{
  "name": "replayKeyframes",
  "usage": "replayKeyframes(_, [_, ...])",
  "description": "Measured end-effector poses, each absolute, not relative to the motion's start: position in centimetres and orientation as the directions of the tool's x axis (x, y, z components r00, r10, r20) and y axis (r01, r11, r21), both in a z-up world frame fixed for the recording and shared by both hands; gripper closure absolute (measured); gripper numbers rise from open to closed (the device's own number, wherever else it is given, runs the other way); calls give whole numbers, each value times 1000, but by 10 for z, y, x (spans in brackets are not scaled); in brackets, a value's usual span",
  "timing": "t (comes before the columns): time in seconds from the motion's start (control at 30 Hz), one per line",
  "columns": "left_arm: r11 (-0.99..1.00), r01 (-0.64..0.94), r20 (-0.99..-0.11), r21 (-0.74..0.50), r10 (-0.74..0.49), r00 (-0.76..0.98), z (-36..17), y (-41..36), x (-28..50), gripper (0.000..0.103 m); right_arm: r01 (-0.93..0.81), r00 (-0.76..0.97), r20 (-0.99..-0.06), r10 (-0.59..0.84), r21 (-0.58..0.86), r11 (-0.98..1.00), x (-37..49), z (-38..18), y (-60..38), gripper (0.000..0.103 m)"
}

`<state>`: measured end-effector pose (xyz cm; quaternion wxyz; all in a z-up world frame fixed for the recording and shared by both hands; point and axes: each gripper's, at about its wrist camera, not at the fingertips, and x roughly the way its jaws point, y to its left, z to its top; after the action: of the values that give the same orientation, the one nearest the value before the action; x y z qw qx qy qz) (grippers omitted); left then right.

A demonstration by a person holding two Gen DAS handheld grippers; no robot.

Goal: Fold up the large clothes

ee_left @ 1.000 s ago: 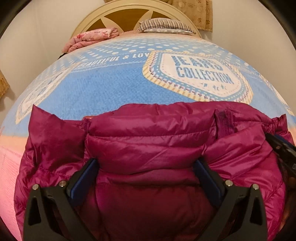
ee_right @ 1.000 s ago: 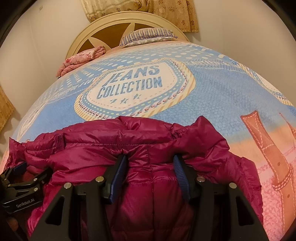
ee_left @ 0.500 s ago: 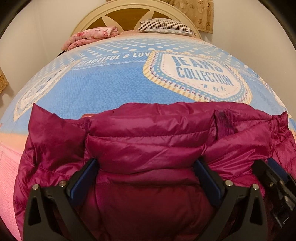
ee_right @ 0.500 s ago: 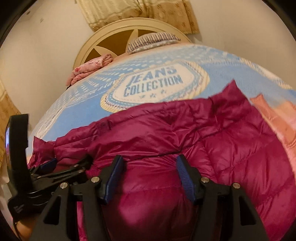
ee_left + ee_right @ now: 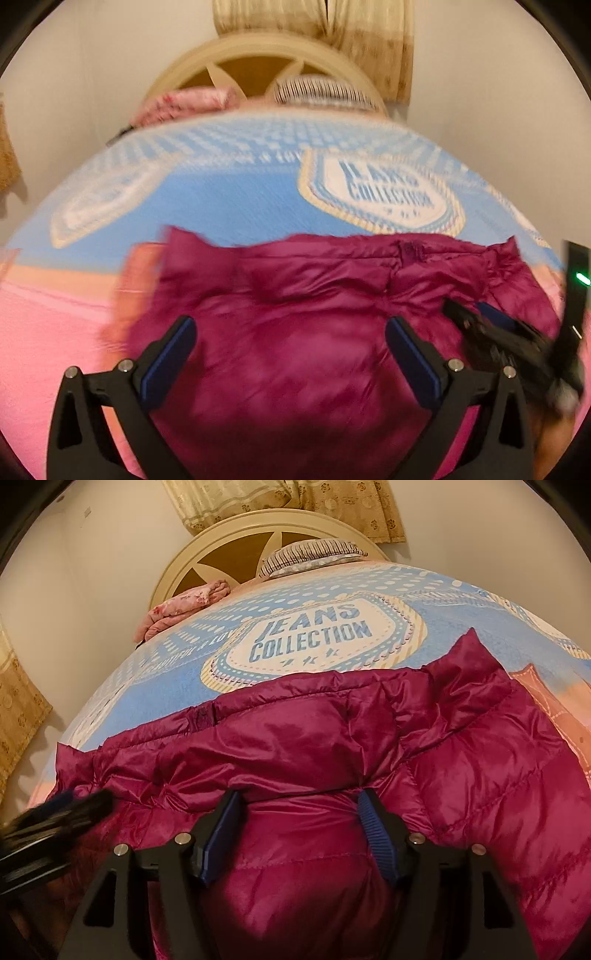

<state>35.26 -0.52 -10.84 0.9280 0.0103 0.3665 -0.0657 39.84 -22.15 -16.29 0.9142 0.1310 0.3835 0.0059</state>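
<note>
Two tongs (image 5: 288,354) (image 5: 297,836), one magenta jacket (image 5: 369,746), one bed (image 5: 155,701)

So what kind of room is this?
Most likely a bedroom: a bed with a printed bedspread, a rounded headboard with a pillow against it, and curtains behind.

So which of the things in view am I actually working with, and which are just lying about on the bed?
In the job:
- magenta puffer jacket, lying on the bed
- left claw, open above the jacket
- right claw, jaws just been opening, jacket fabric between them

Lying about:
- printed bedspread
- striped pillow
- folded pink floral cloth
- headboard
- curtain
</note>
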Motion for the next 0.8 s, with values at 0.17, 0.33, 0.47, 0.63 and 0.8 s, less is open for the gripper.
replayKeyframes(0.17, [997,19,-679,-74,-65,731,-113,64,303,0,76,722,-684,105,229,970,394,-160,-217,34])
replayKeyframes(0.33, [984,-12,-736,-178,-126,665,-149,91,289,0,38,764,-629,144,266,963,384,-151,-219,33])
replayKeyframes(0.47, [965,17,-728,-260,-208,654,-157,87,286,0,-34,777,-615,137,175,984,374,-132,-198,33])
replayKeyframes(0.63, [928,68,-719,-366,-328,612,-161,85,295,0,-60,704,-704,90,68,996,383,-131,-172,33])
replayKeyframes(0.8, [908,113,-716,-402,-389,580,-163,80,302,16,-77,628,-778,23,-32,997,402,-156,-157,31])
